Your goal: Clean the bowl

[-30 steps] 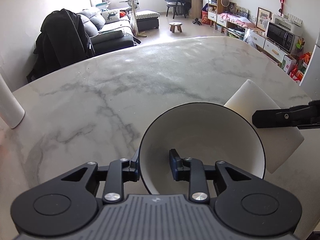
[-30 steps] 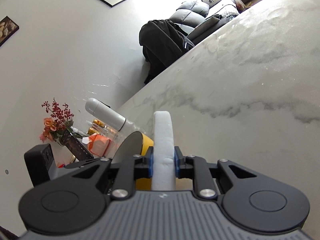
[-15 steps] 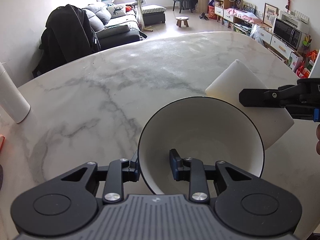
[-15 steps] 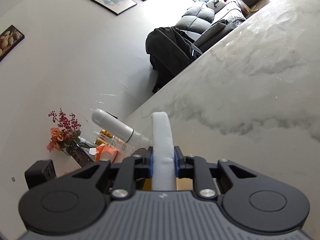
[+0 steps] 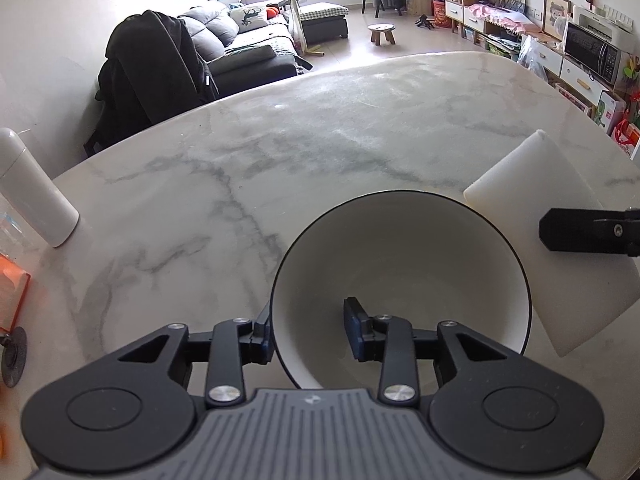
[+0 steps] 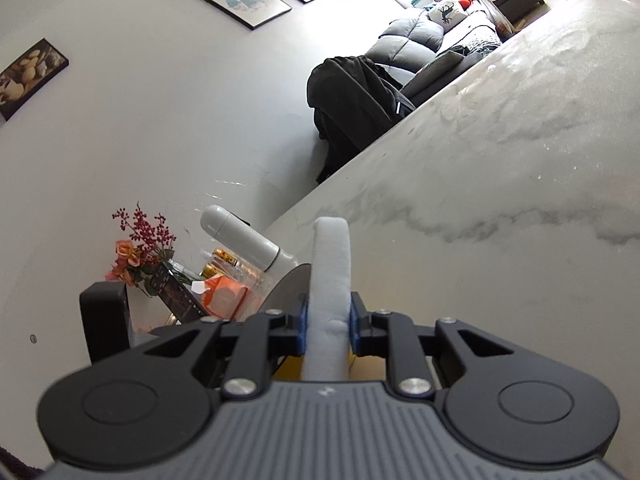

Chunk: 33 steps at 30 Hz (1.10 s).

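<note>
The bowl (image 5: 400, 280) sits near the worktop (image 5: 320, 140) edge closest to the person. The left tongs (image 5: 308, 330) straddle its near rim and have just been opening, the inner pad now clear of the wall. The right tongs (image 6: 328, 326) pinch a white sponge (image 6: 330, 272) beside the bowl. Wiping looks unfinished (possibly not begun). The bowl's inside is white, without visible dirt, and its rim dark.

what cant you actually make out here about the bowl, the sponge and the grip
- Bowl outside and base: left wrist view, hidden by its own wall and the left gripper.
- Whether the outer pad touches the rim: left wrist view, unclear.
- Sponge rear end: right wrist view, covered by the right gripper.
- Bowl in the right wrist view: only a dark edge beside the sponge.
</note>
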Each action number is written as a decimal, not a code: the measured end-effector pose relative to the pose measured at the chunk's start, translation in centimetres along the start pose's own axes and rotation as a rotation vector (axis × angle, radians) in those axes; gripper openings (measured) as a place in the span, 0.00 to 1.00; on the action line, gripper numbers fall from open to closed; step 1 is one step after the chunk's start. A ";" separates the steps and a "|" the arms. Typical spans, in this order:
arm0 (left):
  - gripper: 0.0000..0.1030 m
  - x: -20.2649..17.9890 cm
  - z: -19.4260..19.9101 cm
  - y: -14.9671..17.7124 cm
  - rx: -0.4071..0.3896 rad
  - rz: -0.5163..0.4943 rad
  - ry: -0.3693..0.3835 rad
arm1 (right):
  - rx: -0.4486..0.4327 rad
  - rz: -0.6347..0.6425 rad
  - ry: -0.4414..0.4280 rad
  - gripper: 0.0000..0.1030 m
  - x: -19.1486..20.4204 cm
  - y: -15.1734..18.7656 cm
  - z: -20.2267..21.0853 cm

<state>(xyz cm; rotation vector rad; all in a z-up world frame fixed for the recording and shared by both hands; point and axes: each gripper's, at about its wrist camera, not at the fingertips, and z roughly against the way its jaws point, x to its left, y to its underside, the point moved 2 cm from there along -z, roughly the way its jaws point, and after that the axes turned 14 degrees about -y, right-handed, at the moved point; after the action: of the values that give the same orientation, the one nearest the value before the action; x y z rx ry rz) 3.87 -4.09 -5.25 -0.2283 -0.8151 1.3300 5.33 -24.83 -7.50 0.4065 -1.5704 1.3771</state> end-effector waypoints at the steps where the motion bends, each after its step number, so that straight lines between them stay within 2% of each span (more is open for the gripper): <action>1: 0.35 -0.1 0.0 0.0 0.002 -0.001 -0.005 | 0.002 0.002 -0.002 0.21 0.0 -0.1 0.0; 12: 0.35 -0.4 0.3 0.1 0.012 -0.005 -0.032 | 0.017 0.011 -0.035 0.21 -0.7 -2.5 -1.9; 27: 0.36 -0.3 0.0 0.0 -0.004 -0.015 -0.012 | 0.026 -0.009 -0.038 0.21 0.0 -0.8 -0.3; 33: 0.36 -0.1 -0.4 -0.4 -0.010 -0.009 0.006 | 0.029 0.005 -0.020 0.21 0.1 -1.5 -0.9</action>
<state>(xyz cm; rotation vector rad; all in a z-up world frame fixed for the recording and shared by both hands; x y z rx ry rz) 4.43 -4.21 -5.33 -0.2360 -0.8168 1.3164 6.82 -24.40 -6.71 0.4352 -1.5702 1.4042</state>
